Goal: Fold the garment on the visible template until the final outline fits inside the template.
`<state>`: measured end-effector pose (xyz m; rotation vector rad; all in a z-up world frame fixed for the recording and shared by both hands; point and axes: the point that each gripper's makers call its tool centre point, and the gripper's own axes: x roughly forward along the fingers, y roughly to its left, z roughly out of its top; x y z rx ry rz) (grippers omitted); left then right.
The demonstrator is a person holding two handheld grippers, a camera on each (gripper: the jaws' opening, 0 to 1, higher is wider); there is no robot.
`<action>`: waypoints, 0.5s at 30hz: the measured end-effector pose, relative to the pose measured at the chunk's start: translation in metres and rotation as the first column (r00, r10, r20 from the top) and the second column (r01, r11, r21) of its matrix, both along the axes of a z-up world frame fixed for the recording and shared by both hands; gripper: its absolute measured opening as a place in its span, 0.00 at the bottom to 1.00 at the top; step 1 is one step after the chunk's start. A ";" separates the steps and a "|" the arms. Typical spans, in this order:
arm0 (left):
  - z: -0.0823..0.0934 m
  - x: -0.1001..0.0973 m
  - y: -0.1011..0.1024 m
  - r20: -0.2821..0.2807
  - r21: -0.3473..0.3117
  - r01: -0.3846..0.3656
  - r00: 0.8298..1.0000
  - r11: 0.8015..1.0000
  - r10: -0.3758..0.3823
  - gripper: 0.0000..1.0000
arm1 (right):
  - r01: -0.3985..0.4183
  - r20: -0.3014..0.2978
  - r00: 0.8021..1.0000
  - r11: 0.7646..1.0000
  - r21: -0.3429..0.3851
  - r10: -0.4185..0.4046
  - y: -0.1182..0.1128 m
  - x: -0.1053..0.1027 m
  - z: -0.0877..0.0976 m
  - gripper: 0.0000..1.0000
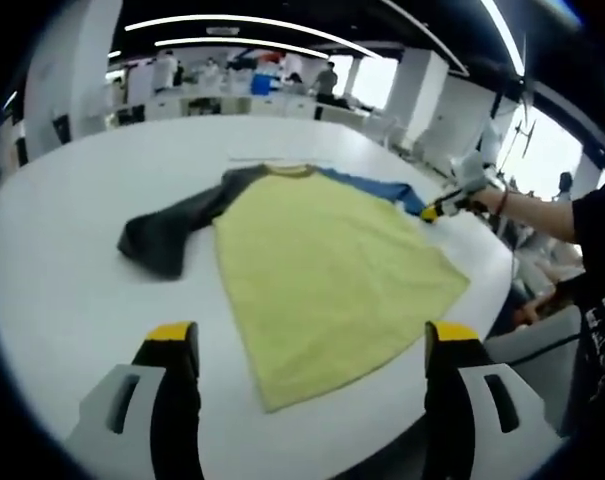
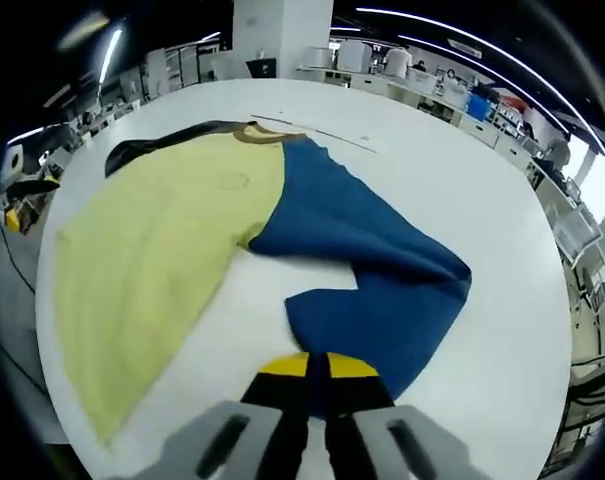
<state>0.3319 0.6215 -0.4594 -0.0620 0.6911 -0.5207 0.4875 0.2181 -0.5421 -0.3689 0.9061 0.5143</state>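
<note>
A shirt with a yellow body [image 1: 322, 260] lies flat on the white table [image 1: 72, 250], its dark grey sleeve [image 1: 167, 235] spread to one side and its blue sleeve [image 1: 377, 187] to the other. My left gripper [image 1: 312, 345] hangs open above the hem end and holds nothing. My right gripper [image 1: 450, 206], held by a hand, sits at the far end of the blue sleeve. In the right gripper view, my right gripper [image 2: 318, 366] is shut on the blue sleeve [image 2: 372, 270], which is bunched and creased beside the yellow body [image 2: 152, 250]. A thin line [image 2: 327, 135] marks the table beyond the collar.
The table [image 2: 482, 180] is broad and round-edged, with bare white surface around the shirt. A person's arm and dark clothing [image 1: 592, 250] stand at the table's edge. Desks, pillars and people fill the room behind.
</note>
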 end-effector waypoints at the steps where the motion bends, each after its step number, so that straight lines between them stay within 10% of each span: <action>1: 0.000 0.000 0.000 0.002 0.003 0.001 1.000 1.000 -0.001 0.90 | 0.009 0.001 1.000 1.000 0.003 -0.009 -0.001 0.002 0.000 0.00; 15: 0.007 -0.005 -0.002 0.031 -0.002 0.021 0.999 1.000 -0.021 0.89 | 0.145 0.118 0.982 0.989 0.038 -0.149 -0.031 0.020 0.042 0.00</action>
